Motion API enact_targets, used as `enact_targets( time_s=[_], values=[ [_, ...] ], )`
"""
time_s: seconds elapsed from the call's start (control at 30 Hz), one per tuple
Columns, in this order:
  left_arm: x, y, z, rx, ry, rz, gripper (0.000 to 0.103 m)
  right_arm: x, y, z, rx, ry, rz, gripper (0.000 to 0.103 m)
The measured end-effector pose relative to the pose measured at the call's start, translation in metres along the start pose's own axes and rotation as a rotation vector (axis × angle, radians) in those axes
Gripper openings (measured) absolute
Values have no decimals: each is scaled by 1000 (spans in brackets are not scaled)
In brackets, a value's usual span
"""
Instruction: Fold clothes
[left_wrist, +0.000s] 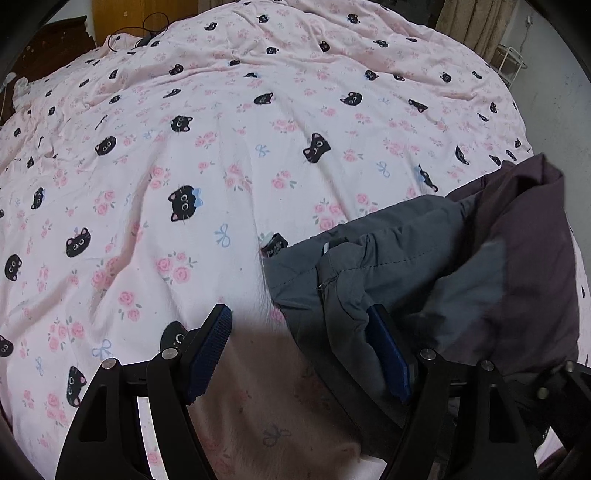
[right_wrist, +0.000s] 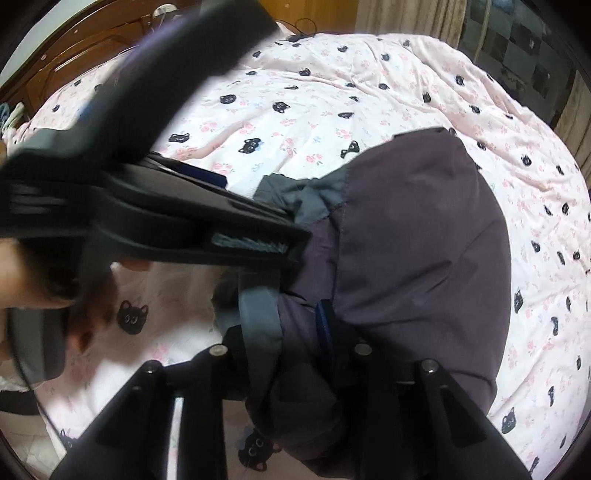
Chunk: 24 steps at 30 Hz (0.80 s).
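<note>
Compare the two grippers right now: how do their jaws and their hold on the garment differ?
The left gripper stands wide open, only its right pad against the grey-and-purple garment. The right gripper has narrower jaws with bunched fabric between them. Both point down at the same garment on the cat-print bedsheet.

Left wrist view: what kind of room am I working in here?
Most likely a bedroom: the garment lies on a bed with a pink cat-print sheet, curtains hang behind it, and wooden furniture stands beside it.
</note>
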<state>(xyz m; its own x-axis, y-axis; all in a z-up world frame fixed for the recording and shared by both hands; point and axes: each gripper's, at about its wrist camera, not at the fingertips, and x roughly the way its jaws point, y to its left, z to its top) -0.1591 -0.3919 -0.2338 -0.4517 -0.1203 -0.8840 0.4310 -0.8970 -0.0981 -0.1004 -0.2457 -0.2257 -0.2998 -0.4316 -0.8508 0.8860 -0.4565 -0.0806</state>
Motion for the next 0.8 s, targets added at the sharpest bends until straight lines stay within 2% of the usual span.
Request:
enact_targets(
  time_s=[0.07, 0.13, 0.23, 0.33, 0.4, 0.47, 0.5, 0.57, 0.67, 0.7, 0.77, 0.8],
  values=[
    [2, 0, -2, -1, 2, 3, 71, -9, 3, -3, -13, -14, 21, 55],
    [4, 0, -2, -4, 6, 0, 71, -21, 7, -8, -23, -34, 57, 63],
    [6, 1, -2, -5, 8, -2, 71, -40, 11, -14, -29, -58, 101, 62],
    [6, 2, -2, -4, 9, -4, 71, -67, -7, -13, 26, -114, 163, 61],
    [6, 3, -2, -3, 9, -5, 71, -86, -21, -13, 64, -155, 169, 61],
    [6, 4, -2, -3, 11, -8, 71, -95, -41, -8, 94, -171, 125, 61],
    [6, 4, -2, -8, 13, -10, 71, -100, -51, -5, 108, -178, 101, 60],
    [6, 4, -3, -19, 16, -13, 71, -97, -74, 0, 136, -165, 67, 48],
    [5, 3, -2, -14, 16, -7, 71, -87, -101, 6, 175, -138, 58, 40],
    [6, 3, -2, -12, 16, -5, 71, -81, -106, 9, 180, -128, 64, 37],
    [6, 3, -2, -12, 17, -4, 71, -65, -114, 20, 180, -102, 90, 24],
    [6, 4, -2, -12, 18, -3, 71, -57, -118, 25, 180, -89, 104, 22]
  ],
)
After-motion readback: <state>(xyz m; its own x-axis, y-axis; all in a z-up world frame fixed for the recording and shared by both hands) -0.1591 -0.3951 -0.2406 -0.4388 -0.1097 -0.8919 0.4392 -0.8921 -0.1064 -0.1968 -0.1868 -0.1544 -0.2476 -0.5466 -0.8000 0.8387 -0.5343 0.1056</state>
